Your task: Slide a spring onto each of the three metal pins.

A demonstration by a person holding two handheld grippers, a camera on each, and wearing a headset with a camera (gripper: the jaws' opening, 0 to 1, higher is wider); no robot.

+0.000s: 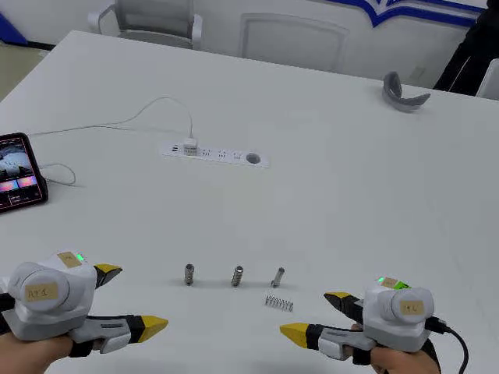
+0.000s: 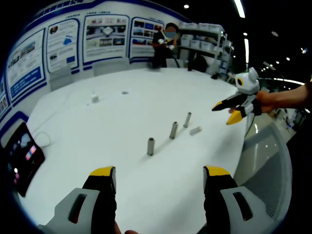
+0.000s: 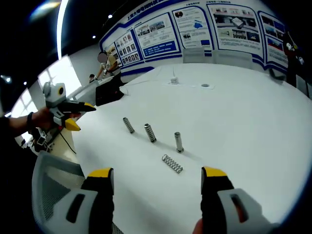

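Loose spring (image 1: 278,303) lies flat on the white table (image 1: 327,202) between the left gripper (image 1: 139,296) and the right gripper (image 1: 310,313), both open and empty. Just beyond it stands the bare pin (image 1: 277,276). In line to its left, the middle pin (image 1: 237,276) and the left pin (image 1: 189,274) each wear a spring. Farther back lies a power strip (image 1: 214,153).

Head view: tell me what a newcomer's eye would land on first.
Three metal pins stand in a row on the white table, two wearing springs, the rightmost bare with a loose spring lying beside it. The left hand-held gripper and right hand-held gripper hover open at the bottom corners.
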